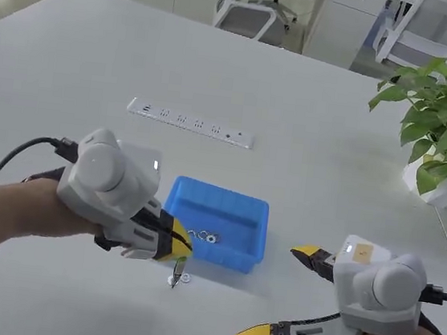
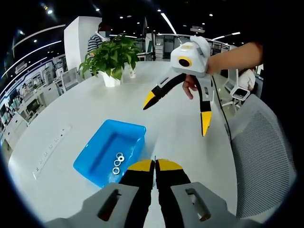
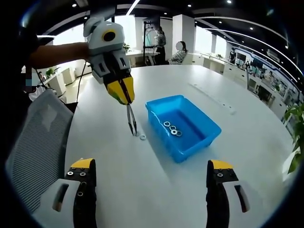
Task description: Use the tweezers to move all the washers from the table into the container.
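Just outside the container (image 3: 197, 146), tweezers (image 3: 131, 118) point down beside a washer (image 3: 142, 137).

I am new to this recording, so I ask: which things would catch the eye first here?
The blue container in the middle of the white table, with several washers inside. Just before it, the left gripper holds tweezers with the tips down beside one washer on the table. The right gripper hangs to the side, fingers wide apart.

I see shiny metal tweezers (image 3: 131, 119) and washers (image 3: 172, 128), a glossy blue plastic container (image 3: 192, 148), a smooth matt desk (image 3: 142, 185).
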A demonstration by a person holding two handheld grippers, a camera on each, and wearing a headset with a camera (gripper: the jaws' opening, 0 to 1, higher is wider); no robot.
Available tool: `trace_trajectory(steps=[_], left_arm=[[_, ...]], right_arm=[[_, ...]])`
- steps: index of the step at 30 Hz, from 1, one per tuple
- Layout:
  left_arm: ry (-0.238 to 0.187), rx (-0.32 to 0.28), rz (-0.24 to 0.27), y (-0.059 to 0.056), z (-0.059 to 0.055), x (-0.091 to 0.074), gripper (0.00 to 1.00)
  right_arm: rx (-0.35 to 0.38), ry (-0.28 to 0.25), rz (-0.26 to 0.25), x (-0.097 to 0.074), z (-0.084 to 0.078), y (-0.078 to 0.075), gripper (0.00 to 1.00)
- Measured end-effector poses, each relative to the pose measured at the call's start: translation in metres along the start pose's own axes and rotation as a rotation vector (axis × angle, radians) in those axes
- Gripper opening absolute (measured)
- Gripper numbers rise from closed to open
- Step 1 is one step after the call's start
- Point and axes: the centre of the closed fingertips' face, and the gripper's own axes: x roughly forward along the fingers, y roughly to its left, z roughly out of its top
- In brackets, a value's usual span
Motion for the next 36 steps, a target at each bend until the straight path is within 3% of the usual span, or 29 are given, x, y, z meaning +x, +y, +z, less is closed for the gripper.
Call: trace_trajectory(steps=[9,20,36], left_arm=[[0.008,0.019,-0.009,0.000,-0.001,-0.002,0.05],[0.021,0.031,-0.042,-0.003,0.000,-0.002,0.05],[0.032,0.051,-0.083,-0.005,0.000,0.000,0.05]], right_arm=[[-0.062,-0.029,0.047,0.006,0.011,0.007,0.85],[-0.141,-0.049,0.179,0.028,0.029,0.021,0.49],[-0.281,-0.033,0.302,0.065,0.045,0.036,0.27]])
